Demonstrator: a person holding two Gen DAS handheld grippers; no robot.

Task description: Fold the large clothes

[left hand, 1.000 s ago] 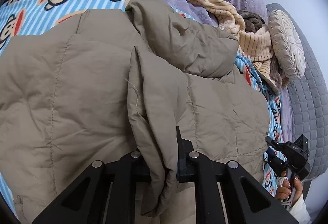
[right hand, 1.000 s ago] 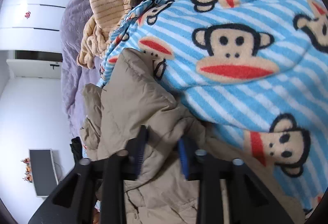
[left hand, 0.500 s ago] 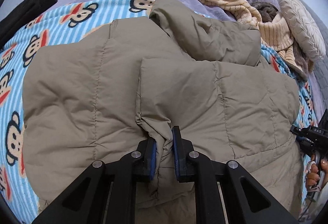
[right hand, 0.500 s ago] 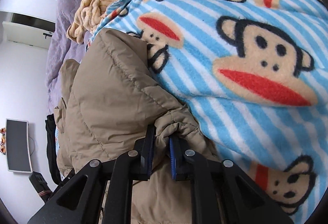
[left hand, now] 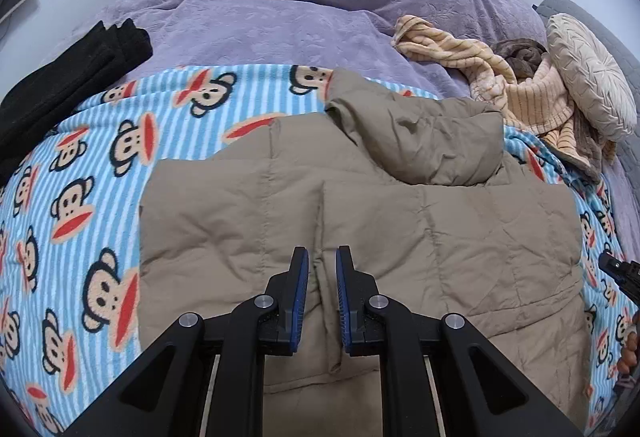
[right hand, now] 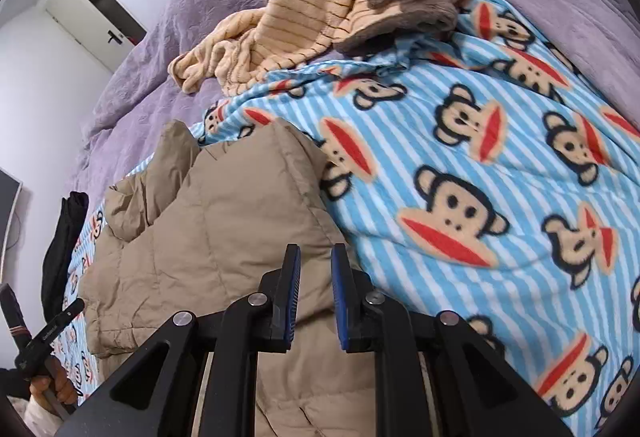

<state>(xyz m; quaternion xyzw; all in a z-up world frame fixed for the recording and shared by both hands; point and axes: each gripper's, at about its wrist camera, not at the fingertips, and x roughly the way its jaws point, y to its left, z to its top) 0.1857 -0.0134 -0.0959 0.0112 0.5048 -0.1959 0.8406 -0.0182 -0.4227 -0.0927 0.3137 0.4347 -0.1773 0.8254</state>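
Observation:
A tan puffer jacket lies flat on a blue striped monkey blanket, sides folded inward, hood at the far end. My left gripper hovers open over the jacket's near middle seam, with nothing between its blue pads. My right gripper is open and empty too, above the jacket's right edge where it meets the blanket. The right gripper's tip shows at the edge of the left wrist view. The left gripper, held by a hand, shows low left in the right wrist view.
A black folded garment lies at the far left on the purple duvet. A heap of striped beige clothing and a round cushion sit at the far right. White closet doors stand behind the bed.
Both grippers have let go of the jacket folds they pinched and have drawn back and upward. The folded jacket now lies flat on the blanket.

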